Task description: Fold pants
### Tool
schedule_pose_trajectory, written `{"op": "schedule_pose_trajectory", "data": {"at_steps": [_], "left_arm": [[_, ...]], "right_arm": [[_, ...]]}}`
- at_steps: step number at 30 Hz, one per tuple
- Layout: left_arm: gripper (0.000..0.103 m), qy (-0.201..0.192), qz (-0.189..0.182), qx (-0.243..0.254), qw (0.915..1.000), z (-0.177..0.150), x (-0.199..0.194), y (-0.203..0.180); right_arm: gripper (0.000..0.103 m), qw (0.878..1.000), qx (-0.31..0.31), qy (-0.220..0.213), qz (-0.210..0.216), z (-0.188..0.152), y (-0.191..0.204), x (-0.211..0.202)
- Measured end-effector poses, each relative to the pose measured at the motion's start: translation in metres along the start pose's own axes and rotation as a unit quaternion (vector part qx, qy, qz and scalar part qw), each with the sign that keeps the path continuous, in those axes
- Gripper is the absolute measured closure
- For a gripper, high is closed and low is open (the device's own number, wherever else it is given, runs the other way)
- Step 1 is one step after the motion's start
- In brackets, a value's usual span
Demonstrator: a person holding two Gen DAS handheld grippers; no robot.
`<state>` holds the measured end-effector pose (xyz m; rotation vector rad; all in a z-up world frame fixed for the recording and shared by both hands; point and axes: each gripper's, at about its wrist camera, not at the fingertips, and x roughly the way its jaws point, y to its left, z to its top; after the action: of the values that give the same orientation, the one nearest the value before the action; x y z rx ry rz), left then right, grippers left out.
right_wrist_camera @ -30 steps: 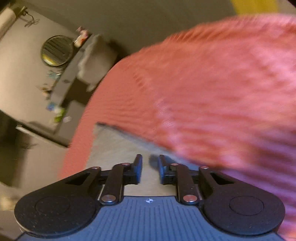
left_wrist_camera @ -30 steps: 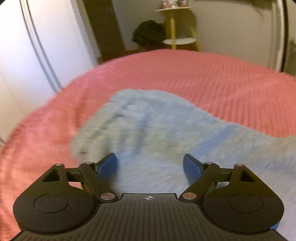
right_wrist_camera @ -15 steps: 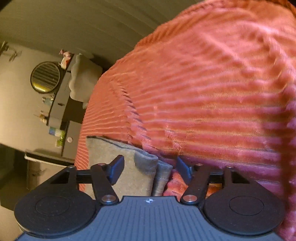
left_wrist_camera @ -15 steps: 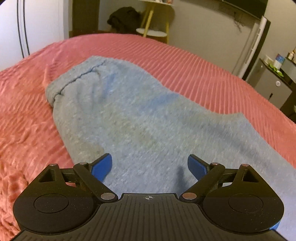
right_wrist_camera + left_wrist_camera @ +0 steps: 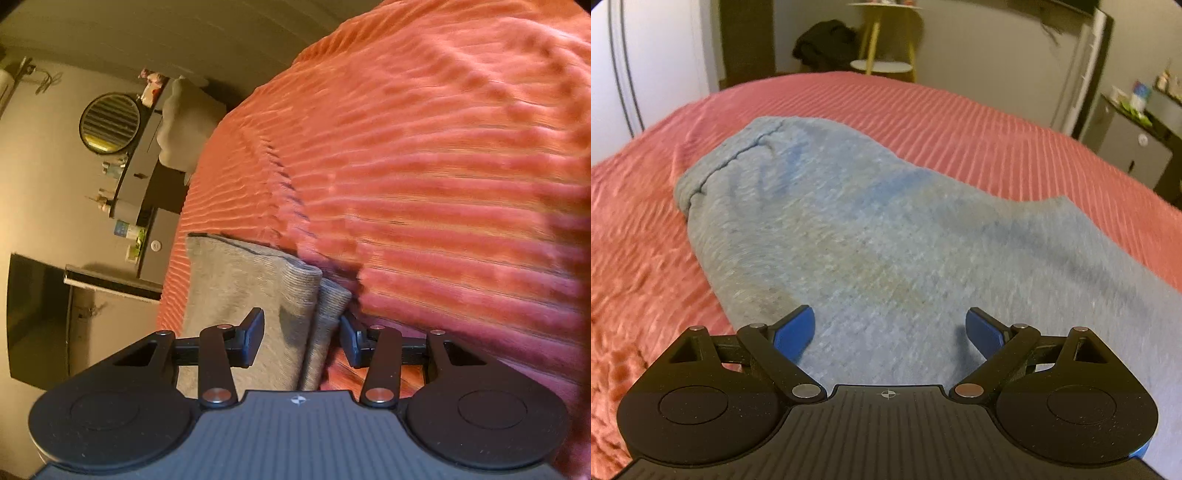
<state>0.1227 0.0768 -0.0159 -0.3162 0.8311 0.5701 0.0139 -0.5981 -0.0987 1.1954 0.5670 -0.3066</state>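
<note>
Grey sweatpants (image 5: 868,229) lie flat on a pink ribbed bedspread (image 5: 960,122), their waistband end far left in the left wrist view. My left gripper (image 5: 888,332) hovers low over the middle of the fabric, open wide, with nothing pinched. In the right wrist view the stacked leg cuffs (image 5: 240,280) lie at the bed's edge on the bedspread (image 5: 443,184). My right gripper (image 5: 301,336) has the cuffs' corner between its jaws, which are closing. The right finger touches the cuff's edge, and the left one stands over the cloth without a clear pinch.
Beyond the bed stand a yellow-legged side table (image 5: 882,55), a dark bundle (image 5: 827,44), white wardrobe doors (image 5: 646,55) and a grey cabinet (image 5: 1134,147). The right wrist view shows a round mirror (image 5: 110,122) and a shelf with small items past the bed's edge.
The left gripper swung over the pants and opened a little wider. The right gripper spread from nearly shut, came down with the cuffs between its fingers, then narrowed again.
</note>
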Motion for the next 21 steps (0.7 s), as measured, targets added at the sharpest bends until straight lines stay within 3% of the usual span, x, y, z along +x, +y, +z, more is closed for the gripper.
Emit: {"op": "schedule_pose_trajectory", "data": {"at_steps": [1,3,8,11,13,14,17,20,21], "left_arm": [[0.009,0.0,-0.003,0.003,1.0,-0.001,0.0,-0.001],[0.009,-0.001,-0.012,0.005,0.9999,-0.001,-0.002,-0.002],[0.009,0.007,-0.028,0.009,0.9995,-0.003,0.0,-0.004],[0.009,0.009,-0.029,0.013,0.9995,-0.004,0.001,-0.004],[0.009,0.009,-0.037,0.007,0.9992,-0.003,0.001,-0.003],[0.009,0.009,-0.042,0.004,0.9991,-0.003,0.001,-0.002],[0.009,0.009,-0.055,-0.006,0.9984,-0.002,0.001,0.0],[0.009,0.005,-0.07,-0.008,0.9975,-0.002,-0.001,0.0],[0.009,0.003,-0.076,-0.008,0.9971,-0.002,-0.002,0.0]], "right_arm": [[0.076,1.0,-0.013,0.001,0.0,0.0,0.007,0.002],[0.085,0.999,-0.05,-0.002,0.004,-0.002,0.019,0.003],[0.074,0.997,-0.07,-0.015,-0.028,-0.001,0.032,0.011],[0.074,0.995,-0.08,-0.021,-0.054,0.001,0.04,0.017],[0.087,0.989,-0.122,-0.034,-0.082,-0.003,0.057,0.016],[0.087,0.983,-0.152,-0.04,-0.095,-0.006,0.068,0.015],[0.09,0.955,-0.264,-0.067,-0.117,-0.026,0.118,0.008],[0.091,0.905,-0.41,-0.083,-0.075,-0.073,0.187,-0.005],[0.091,0.88,-0.466,-0.077,-0.05,-0.097,0.213,-0.008]]}}
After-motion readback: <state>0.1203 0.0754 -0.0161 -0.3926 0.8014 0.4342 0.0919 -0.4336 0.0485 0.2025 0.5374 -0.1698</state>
